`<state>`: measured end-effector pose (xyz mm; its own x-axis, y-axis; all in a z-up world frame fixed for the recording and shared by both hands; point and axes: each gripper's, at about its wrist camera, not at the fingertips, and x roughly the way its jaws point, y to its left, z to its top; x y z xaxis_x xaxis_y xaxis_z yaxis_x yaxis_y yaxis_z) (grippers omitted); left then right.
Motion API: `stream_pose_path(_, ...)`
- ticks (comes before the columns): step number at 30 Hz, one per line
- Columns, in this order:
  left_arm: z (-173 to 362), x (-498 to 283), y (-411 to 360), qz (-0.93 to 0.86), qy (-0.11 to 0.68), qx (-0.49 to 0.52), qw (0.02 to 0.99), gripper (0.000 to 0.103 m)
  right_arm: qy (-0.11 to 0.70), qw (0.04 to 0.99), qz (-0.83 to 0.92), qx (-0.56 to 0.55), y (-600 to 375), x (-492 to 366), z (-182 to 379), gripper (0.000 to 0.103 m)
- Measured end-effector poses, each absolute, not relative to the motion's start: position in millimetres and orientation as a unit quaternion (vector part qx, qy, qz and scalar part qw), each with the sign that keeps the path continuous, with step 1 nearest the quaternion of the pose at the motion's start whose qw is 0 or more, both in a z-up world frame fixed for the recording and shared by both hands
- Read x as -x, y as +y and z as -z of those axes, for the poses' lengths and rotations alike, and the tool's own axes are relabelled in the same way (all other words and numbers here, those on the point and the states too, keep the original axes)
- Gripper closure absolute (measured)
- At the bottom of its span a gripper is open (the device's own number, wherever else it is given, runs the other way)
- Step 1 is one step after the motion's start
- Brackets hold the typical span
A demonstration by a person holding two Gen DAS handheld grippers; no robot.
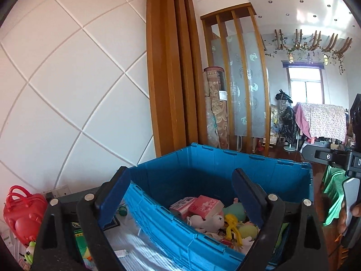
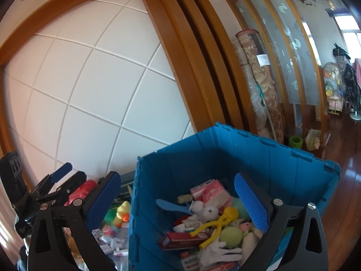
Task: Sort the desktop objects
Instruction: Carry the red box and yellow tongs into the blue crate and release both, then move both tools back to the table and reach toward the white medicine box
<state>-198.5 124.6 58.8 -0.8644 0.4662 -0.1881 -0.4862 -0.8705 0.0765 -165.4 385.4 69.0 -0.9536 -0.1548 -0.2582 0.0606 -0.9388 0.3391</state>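
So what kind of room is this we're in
Probably a lived-in home, a living room: rolled rugs lean by a wooden screen, and a blue crate holds toys.

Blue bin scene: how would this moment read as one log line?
left claw: open, empty | right claw: open, empty | blue bin: holds toys, boxes | both above bin

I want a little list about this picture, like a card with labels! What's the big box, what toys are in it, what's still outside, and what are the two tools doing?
Container: big blue plastic crate, lid open
Inside the crate: yellow plastic tongs, blue plastic spoon, pink paper box, white glove
Outside, on the table: yellow rubber duck, red plastic handbag
Left tool: open, empty, above the crate
Right tool: open, empty, above the crate
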Motion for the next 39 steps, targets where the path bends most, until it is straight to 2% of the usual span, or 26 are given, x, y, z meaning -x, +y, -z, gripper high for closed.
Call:
stream_pose_path(10, -45.4, 167.8, 27.1, -0.981, 0.065, 0.076, 0.167, 0.011, -0.143, 0.081, 0.976, -0.143, 323.1, 143.9, -74.1, 0.0)
stream_pose_path(21, -7.0, 144.2, -88.0, -0.984, 0.1, 0.122, 0.087, 0.011, -0.122, 0.116, 0.969, -0.181, 215.5, 139.8, -57.2, 0.0)
stream_pose_path(30, 30.1, 127.6, -165.8, -0.979, 0.098, 0.17, 0.056, 0.011, -0.122, 0.147, 0.956, -0.224, 138.0, 148.2, -22.0, 0.0)
stream_pose_path(39, 78.6, 131.7, -192.8, -0.968, 0.115, 0.217, 0.039, 0.011, -0.094, 0.193, 0.931, -0.294, 84.9, 184.0, 36.8, 0.0)
